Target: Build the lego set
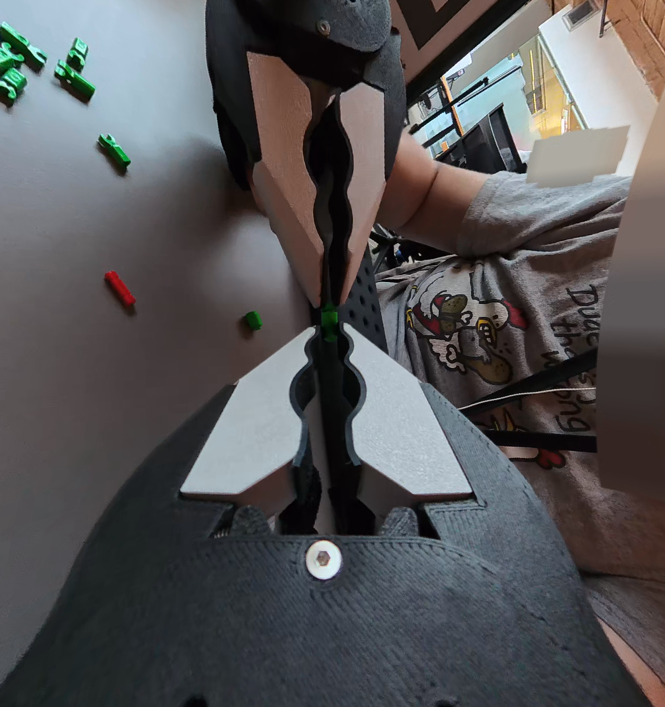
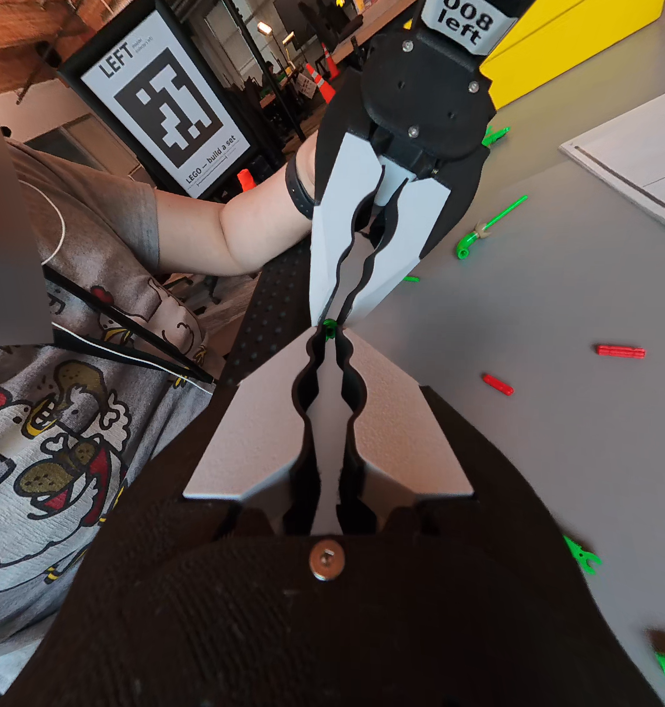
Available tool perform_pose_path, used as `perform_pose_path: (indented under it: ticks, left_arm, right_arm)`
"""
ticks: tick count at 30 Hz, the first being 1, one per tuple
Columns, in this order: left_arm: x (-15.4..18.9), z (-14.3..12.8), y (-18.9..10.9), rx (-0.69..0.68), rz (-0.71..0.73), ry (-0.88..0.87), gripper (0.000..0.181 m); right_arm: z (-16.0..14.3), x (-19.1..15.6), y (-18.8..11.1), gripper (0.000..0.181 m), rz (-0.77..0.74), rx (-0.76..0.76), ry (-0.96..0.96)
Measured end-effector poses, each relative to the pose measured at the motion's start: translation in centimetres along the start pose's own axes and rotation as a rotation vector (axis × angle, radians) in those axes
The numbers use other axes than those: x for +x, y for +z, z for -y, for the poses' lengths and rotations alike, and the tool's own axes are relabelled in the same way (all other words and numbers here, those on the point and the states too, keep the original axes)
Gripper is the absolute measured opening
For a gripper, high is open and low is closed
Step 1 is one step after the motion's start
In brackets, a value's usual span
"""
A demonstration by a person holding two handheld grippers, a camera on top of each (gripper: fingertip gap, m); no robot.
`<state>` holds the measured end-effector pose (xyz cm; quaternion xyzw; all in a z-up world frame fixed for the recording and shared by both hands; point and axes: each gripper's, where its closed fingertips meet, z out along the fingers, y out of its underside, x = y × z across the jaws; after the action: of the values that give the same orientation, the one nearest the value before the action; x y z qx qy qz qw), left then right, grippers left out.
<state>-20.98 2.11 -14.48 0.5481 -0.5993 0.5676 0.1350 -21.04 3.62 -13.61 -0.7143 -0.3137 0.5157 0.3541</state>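
Observation:
In the left wrist view, my left gripper (image 1: pixel 329 331) is shut on a small green lego piece (image 1: pixel 329 319). My right gripper (image 1: pixel 330 302) comes from above, tip to tip with it, and is shut on the upper end of the same green bit. In the right wrist view, my right gripper (image 2: pixel 329 333) pinches the green piece (image 2: pixel 329 328), with the left gripper (image 2: pixel 329 319) meeting it from above. I cannot tell whether the green bit is one piece or two joined. It is held in the air over the table's near edge.
On the grey table lie several green connectors (image 1: pixel 13 57), a green clip piece (image 1: pixel 113 150), a red pin (image 1: pixel 119 289), a green stub (image 1: pixel 253 320), two red pieces (image 2: pixel 621 351), a green stem (image 2: pixel 488 225), a booklet (image 2: pixel 637 168) and a yellow box (image 2: pixel 553 49). A person sits close by. From either gripper's tips it is about 9 cm to the red pin (image 1: pixel 119 289). Seen from the right wrist view (image 2: pixel 497 383) as well.

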Motion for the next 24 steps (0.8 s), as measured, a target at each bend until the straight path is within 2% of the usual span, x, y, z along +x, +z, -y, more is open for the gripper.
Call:
perform_pose_path:
  ticks: [10,24]
  left_arm:
    - [-0.7,-2.3,1.3,-0.138,0.019,-0.041,0.005]
    - [-1.5,-3.6,2.1,-0.217,0.049,-0.073,0.005]
  right_arm:
    - [-2.5,-0.2,1.2,0.002,0.024,-0.143,0.007]
    - [-4.2,0.1,1.9,0.002,0.001,-0.250,0.001]
